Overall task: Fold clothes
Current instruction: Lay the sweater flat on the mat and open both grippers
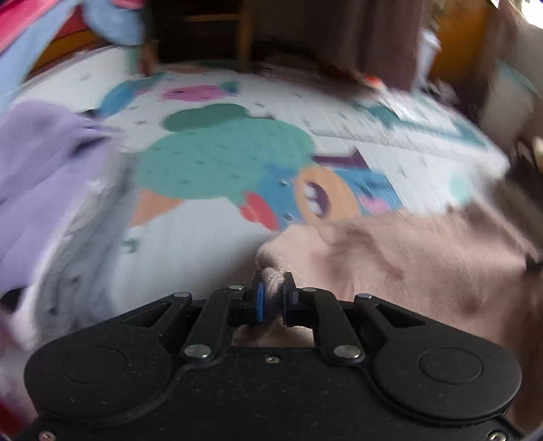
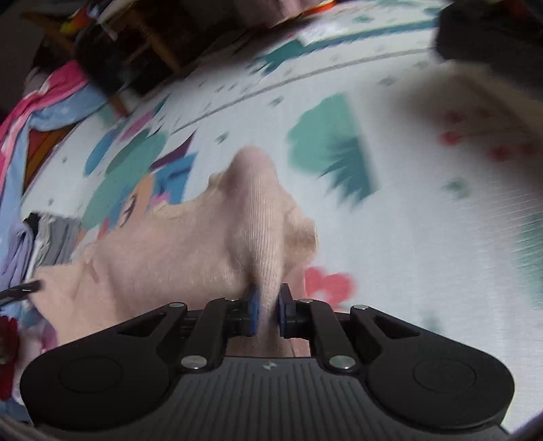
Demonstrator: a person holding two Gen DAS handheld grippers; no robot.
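A pale pink fuzzy knit garment [image 1: 407, 257] lies over the patterned play mat [image 1: 217, 159]. My left gripper [image 1: 274, 288] is shut on a bunched edge of it, with the cloth spreading off to the right. In the right wrist view my right gripper [image 2: 267, 298] is shut on another fold of the same pink garment [image 2: 176, 251], which stretches up and to the left over the mat [image 2: 407, 237]. Both views are motion-blurred.
A pile of lilac [image 1: 44, 176] and grey clothes [image 1: 85, 257] sits at the left, also in the right wrist view [image 2: 20, 251]. Pink and blue fabric [image 2: 54, 98] lies at the far left. Dark wooden furniture [image 1: 210, 30] stands beyond the mat.
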